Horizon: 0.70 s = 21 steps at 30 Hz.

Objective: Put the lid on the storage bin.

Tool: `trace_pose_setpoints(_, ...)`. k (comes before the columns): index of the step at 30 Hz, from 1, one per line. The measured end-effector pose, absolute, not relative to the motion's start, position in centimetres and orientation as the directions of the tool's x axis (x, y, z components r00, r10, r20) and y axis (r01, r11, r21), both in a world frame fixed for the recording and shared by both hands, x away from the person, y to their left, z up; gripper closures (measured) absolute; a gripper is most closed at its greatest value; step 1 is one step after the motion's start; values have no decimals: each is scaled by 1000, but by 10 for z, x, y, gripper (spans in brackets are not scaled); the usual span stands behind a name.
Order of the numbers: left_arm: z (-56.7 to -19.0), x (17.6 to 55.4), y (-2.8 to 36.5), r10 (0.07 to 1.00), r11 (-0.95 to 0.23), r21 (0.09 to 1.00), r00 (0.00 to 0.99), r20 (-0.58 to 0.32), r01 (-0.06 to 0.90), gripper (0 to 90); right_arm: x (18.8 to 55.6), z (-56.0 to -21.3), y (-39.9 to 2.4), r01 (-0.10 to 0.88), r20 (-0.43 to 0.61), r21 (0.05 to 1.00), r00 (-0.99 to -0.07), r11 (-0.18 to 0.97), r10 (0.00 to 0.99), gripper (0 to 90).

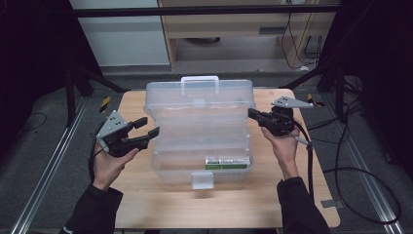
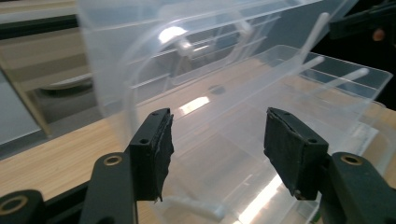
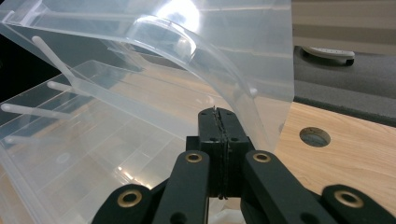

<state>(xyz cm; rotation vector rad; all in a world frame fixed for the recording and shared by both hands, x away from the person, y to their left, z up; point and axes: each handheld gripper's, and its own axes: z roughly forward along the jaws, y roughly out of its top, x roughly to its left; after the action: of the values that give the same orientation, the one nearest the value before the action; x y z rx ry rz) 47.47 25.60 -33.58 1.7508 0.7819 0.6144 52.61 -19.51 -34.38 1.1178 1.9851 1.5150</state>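
A clear plastic toolbox (image 1: pixel 160 170) stands open on the wooden table (image 1: pixel 146 200), its lid (image 1: pixel 199 95) raised at the back and its inner trays stepped out. A green and white pack (image 1: pixel 227 162) lies in the front lower tray. My left gripper (image 1: pixel 148 126) is held just left of the box, jaws open with nothing between them; in the left gripper view the left gripper (image 2: pixel 217 144) points at the box's side wall (image 2: pixel 224 121). My right gripper (image 1: pixel 252 113) is shut at the box's right side, and the right gripper (image 3: pixel 218 114) has its tips against the lid's edge (image 3: pixel 261 93).
A white carry handle (image 1: pixel 199 80) tops the lid and a front latch (image 1: pixel 202 179) hangs toward me. A round hole (image 3: pixel 314 136) sits in the tabletop to the right of the box. Black cables (image 1: pixel 350 170) trail on the floor at the right.
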Motion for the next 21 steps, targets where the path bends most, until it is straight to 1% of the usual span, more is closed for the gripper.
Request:
trace_pose_setpoints(7, -344, 472, 274, 805, -164, 958, 593, -7, 235, 408, 521, -345, -196, 348, 150, 933, -606, 92, 781, 900)
trace_pose_setpoints(16, -360, 471, 294, 842, -114, 959, 537, -45, 261, 394, 507, -347, -190, 340, 124, 932, -628, 128, 768, 900)
trace_pose_setpoints(21, -370, 471, 301, 858, -112, 953, 511, -49, 280, 391, 498, -355, -191, 348, 125, 927, -637, 138, 761, 900)
